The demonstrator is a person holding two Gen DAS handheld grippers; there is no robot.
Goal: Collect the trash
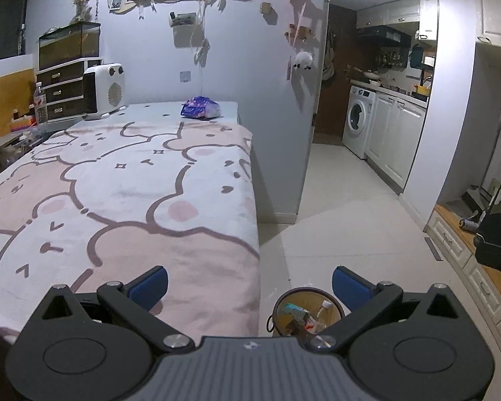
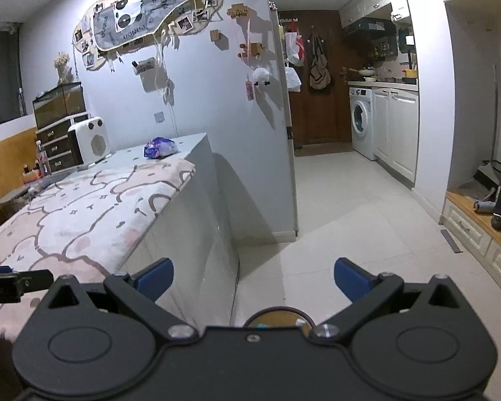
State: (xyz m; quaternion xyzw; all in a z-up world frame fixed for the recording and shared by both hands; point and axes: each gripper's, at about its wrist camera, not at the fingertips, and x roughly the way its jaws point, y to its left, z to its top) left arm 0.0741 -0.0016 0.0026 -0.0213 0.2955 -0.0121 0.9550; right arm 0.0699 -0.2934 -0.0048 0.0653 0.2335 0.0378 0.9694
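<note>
A long counter-height table (image 1: 237,113) stood against the wall, most of it draped in a pink-and-white cartoon-bear blanket (image 1: 123,193). On the bare pale-blue end lay a crumpled purple-blue plastic snack bag (image 1: 200,108) — well apart from a white boxy fan heater (image 1: 104,91).

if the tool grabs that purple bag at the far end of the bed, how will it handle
The purple bag looks crinkled and puffy, so it will probably crush and flop rather than hold its shape. Its shiny film may be slippery. It seems light for its size, likely sliding on the bed if nudged.
</note>
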